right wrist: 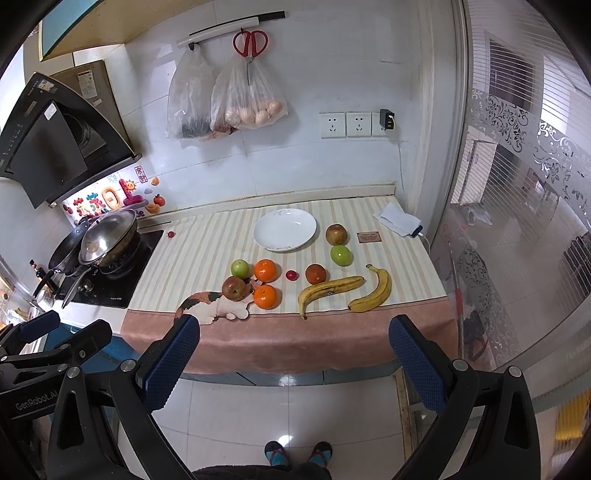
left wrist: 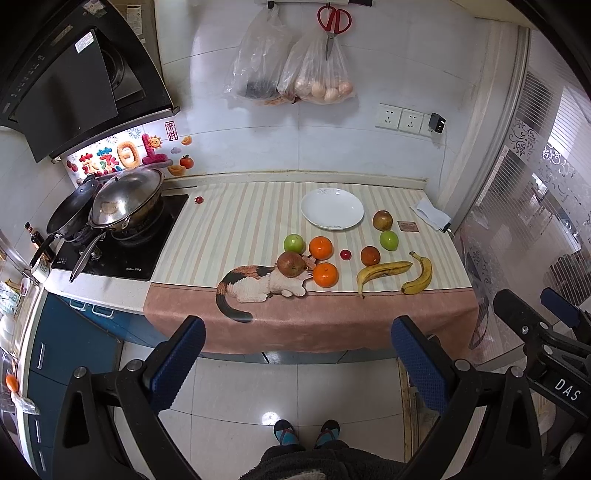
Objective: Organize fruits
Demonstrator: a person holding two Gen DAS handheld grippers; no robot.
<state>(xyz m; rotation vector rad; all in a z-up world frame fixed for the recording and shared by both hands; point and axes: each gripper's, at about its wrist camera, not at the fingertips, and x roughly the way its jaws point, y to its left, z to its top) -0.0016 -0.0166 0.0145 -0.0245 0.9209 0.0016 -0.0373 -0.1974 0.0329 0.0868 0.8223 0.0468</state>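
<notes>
A white plate (left wrist: 331, 213) (right wrist: 285, 229) stands empty at the back of the striped cloth. In front of it lie two bananas (left wrist: 382, 273) (right wrist: 330, 289), two oranges (left wrist: 320, 247) (right wrist: 265, 270), two green apples (left wrist: 294, 243) (right wrist: 340, 255), brownish apples (left wrist: 291, 264) (right wrist: 336, 234), a dark orange (left wrist: 370, 255) (right wrist: 316, 274) and a small red fruit (left wrist: 345, 254) (right wrist: 291, 275). My left gripper (left wrist: 297, 328) and right gripper (right wrist: 293, 326) are both open and empty, held back from the counter's front edge, above the floor.
A stove with pans (left wrist: 122, 206) (right wrist: 103, 240) stands left of the cloth. A small red fruit (left wrist: 199, 199) lies near the stove. A folded cloth and phone (right wrist: 399, 219) and a brown card (right wrist: 369, 236) lie at the right. Bags and scissors (left wrist: 334, 22) hang on the wall. A glass door (right wrist: 517, 221) is at the right.
</notes>
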